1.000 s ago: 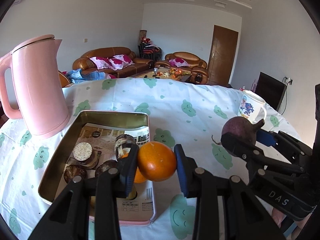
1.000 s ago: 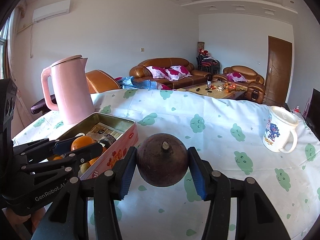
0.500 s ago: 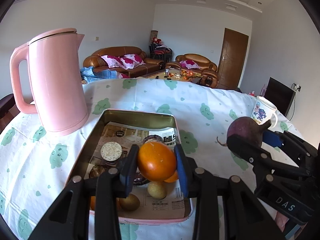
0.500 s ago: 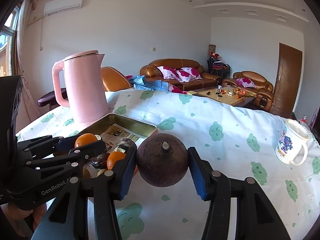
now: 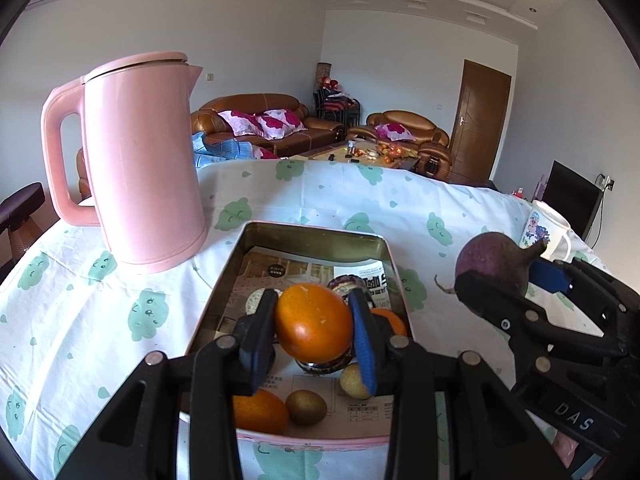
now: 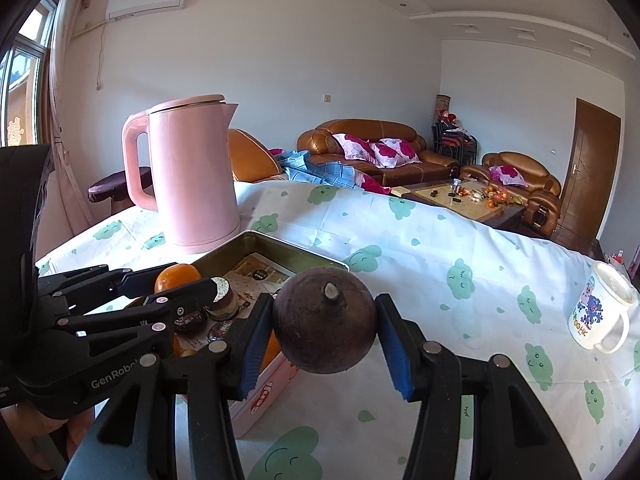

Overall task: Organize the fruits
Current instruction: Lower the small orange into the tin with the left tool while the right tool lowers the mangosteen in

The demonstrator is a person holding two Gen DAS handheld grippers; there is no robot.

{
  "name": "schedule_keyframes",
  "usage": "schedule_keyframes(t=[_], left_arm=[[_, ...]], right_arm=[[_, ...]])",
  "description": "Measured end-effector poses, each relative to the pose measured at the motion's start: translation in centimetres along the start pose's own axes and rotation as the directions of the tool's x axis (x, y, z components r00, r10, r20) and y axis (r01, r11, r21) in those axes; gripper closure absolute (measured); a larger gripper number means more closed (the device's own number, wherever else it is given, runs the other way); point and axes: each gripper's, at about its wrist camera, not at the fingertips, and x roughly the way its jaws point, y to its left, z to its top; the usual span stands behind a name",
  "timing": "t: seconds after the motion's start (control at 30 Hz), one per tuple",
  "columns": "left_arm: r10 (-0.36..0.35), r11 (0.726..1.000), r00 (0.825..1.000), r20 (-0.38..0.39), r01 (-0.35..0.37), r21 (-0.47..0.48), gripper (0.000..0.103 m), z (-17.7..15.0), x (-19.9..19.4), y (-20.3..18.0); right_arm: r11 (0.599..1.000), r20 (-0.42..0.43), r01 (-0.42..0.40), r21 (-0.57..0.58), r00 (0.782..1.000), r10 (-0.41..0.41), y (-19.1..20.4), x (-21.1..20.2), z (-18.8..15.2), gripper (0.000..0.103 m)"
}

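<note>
My left gripper (image 5: pixel 314 330) is shut on an orange (image 5: pixel 314 322) and holds it above the metal tin (image 5: pixel 312 236). The tin is lined with newspaper and holds another orange (image 5: pixel 260 410), a kiwi (image 5: pixel 306 406), a small yellow fruit (image 5: pixel 352 380) and dark round fruits. My right gripper (image 6: pixel 324 336) is shut on a dark purple round fruit (image 6: pixel 324 320), held above the tablecloth just right of the tin (image 6: pixel 264 240). That fruit also shows at the right of the left wrist view (image 5: pixel 496 266).
A tall pink kettle (image 5: pixel 140 160) stands just left of the tin's far end. A white printed mug (image 6: pixel 600 312) sits at the table's right side. The table has a white cloth with green cloud prints (image 6: pixel 440 248). Sofas and a door lie beyond.
My left gripper has carried the orange leftward and forward, from beside the tin to over its middle. My right gripper has followed toward the tin with the purple fruit still held.
</note>
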Motion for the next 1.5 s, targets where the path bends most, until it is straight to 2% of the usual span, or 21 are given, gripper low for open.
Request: schedule_keyframes(t=[0.9,1.5], left_arm=[[0.078,0.996,0.997,-0.024,-0.079,-0.038,0.066,-0.2,0.4,4.2],[0.091,0.994,0.995,-0.043,-0.093,-0.053,0.066,-0.4,1.0,5.6]], right_arm=[[0.998,-0.028,-0.049,-0.046,0.998,0.048,3.5,2.5,0.7,0.05],[0.996,-0.069,-0.071,-0.057,0.995,0.067,4.9,4.5,0.7,0.05]])
